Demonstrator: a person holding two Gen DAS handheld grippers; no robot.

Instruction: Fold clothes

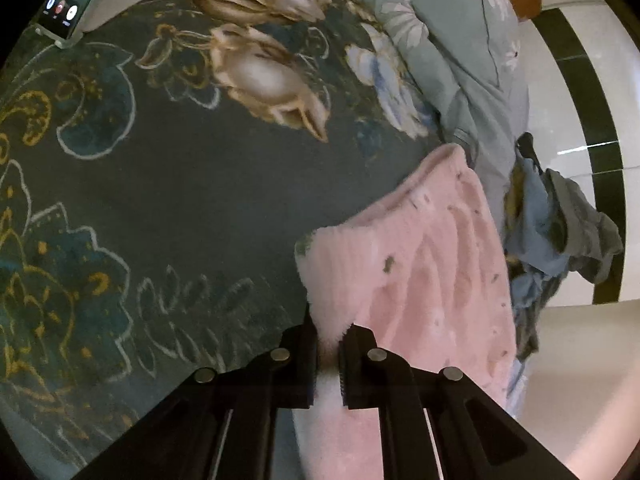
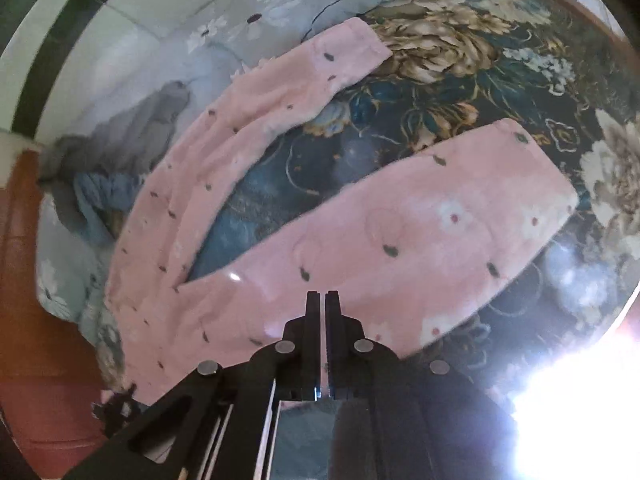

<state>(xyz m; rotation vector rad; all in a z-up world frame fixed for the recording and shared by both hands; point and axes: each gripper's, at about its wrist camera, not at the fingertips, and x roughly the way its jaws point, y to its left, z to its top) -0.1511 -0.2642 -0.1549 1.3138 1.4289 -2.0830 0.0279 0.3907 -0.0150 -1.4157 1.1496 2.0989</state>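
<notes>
1. Left gripper (image 1: pixel 329 354): fingers narrow, clamped on a fuzzy edge of the pink trousers (image 2: pixel 400 232); cloth runs up between the pads and on ahead-right of the tips.
2. Right gripper (image 2: pixel 322 300): fingers pressed almost together, only a thin slit betw. them; no cloth seen betw. them. Tips hang over the trousers near the waist/crotch end.
3. Trousers lie spread on the floral bedspread (image 1: pixel 168 168), both legs splayed apart ahead of the right tips, dark bedspread showing betw. them.
4. Step, my guess: legs not yet laid together; the left-held edge probably needs carrying across so one leg lands on the other.
5. Count: 1 pink trousers, 2 legs; 1 grey-blue clothes heap (image 2: pixel 116 160) left of the right tips; 1 phone (image 1: pixel 60 16) far ahead-left of the left tips.
</notes>
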